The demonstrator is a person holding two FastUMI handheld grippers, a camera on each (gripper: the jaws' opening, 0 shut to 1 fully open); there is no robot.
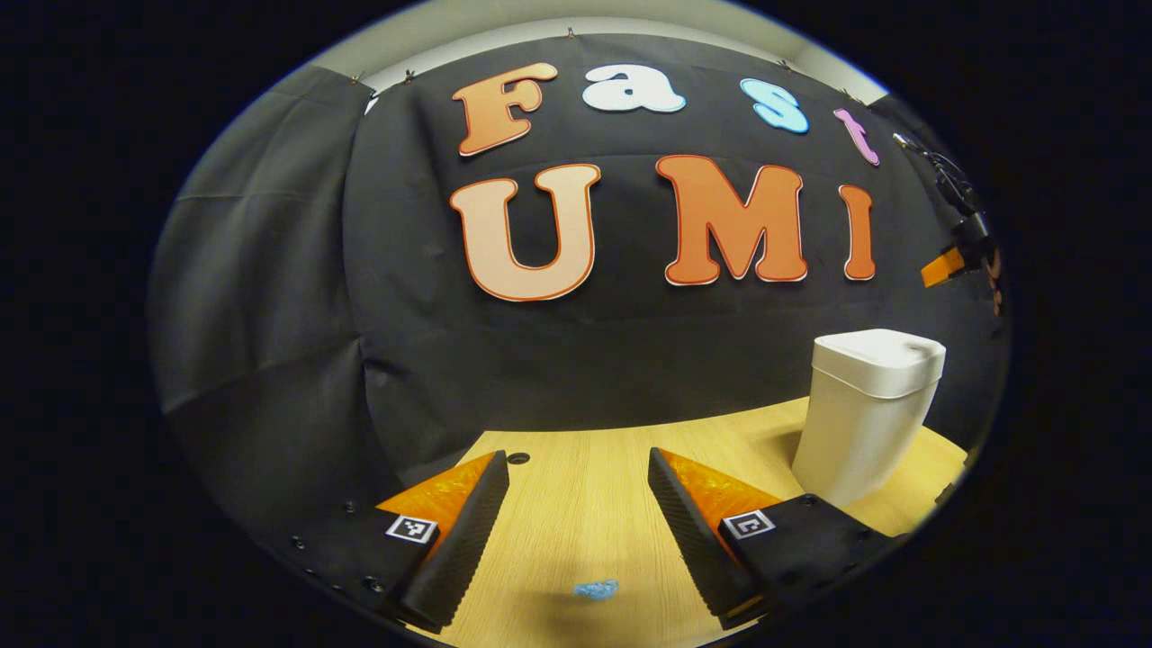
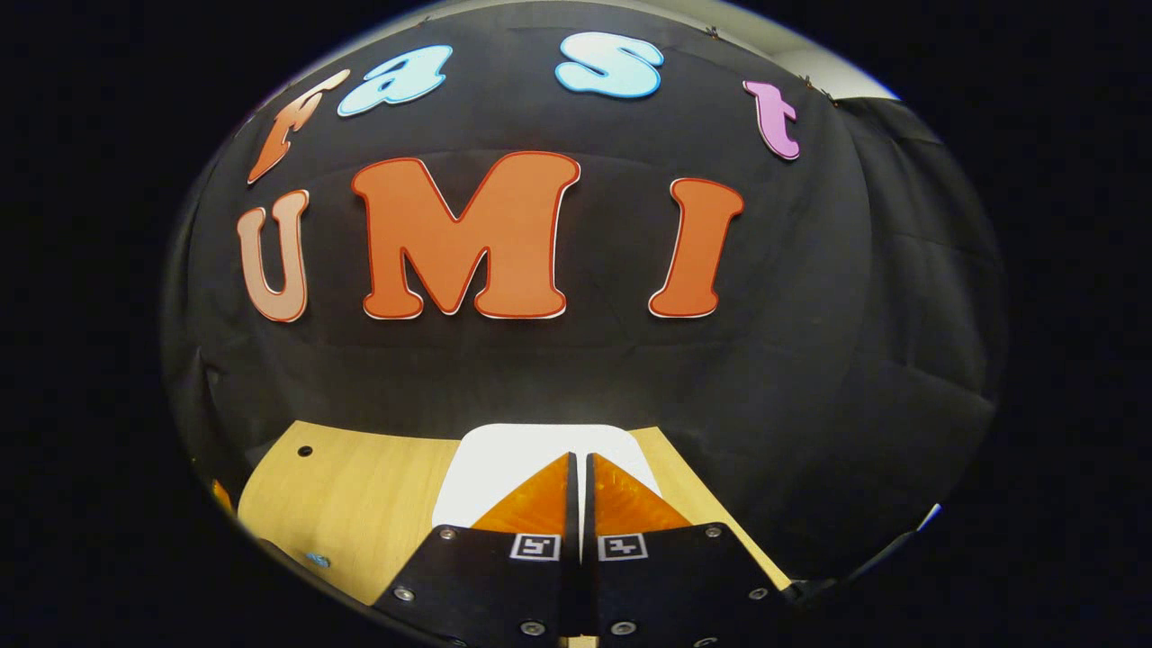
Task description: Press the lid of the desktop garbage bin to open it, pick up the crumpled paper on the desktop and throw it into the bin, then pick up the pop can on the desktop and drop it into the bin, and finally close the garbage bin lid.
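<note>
The white desktop bin [image 1: 859, 423] stands on the right of the wooden table [image 1: 585, 513], its lid [image 1: 877, 355] down. In the left gripper view my left gripper [image 1: 576, 459] is open over bare wood, left of the bin, with nothing between its fingers. High above the bin at the far right edge hangs the right gripper [image 1: 963, 243]. In the right gripper view my right gripper [image 2: 579, 457] is shut and holds nothing. Its joined fingertips point down at the white lid [image 2: 504, 468] from above. Whether they touch the lid I cannot tell.
A small blue scrap [image 1: 596, 589] lies on the table near the left gripper, seen again as the blue scrap [image 2: 317, 560] in the right gripper view. A round hole [image 1: 517, 458] sits near the table's back edge. The black cloth wall stands close behind the table.
</note>
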